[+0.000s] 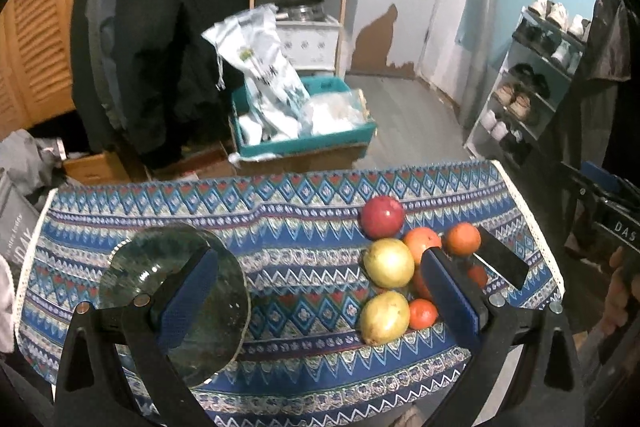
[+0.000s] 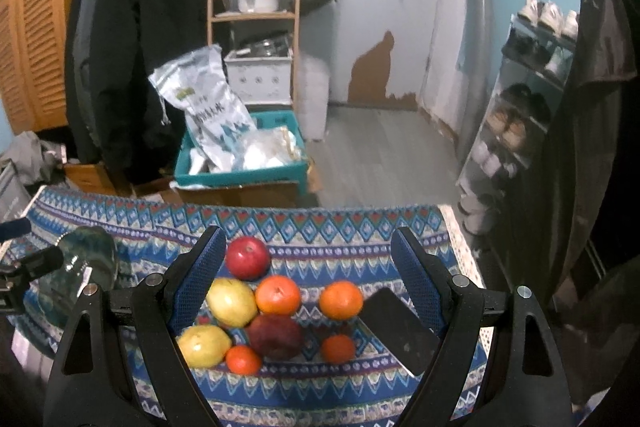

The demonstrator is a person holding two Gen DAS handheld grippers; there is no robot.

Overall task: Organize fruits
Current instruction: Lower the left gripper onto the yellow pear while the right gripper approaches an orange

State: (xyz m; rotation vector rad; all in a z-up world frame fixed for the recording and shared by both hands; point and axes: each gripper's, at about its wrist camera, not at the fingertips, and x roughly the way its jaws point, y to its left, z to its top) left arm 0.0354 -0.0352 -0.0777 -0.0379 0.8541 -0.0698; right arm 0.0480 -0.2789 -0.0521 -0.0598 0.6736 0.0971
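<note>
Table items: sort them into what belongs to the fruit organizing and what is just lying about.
For the job:
red apple
dark red apple
two yellow pears
four oranges, e.g.
glass plate

Lying about:
black phone
teal crate
coat
shoe rack

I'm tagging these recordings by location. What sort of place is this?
Most likely a lived-in home entryway or storage corner: a shoe rack, a dark coat hanging by louvered doors, and a wooden shelf holding a pot.
</note>
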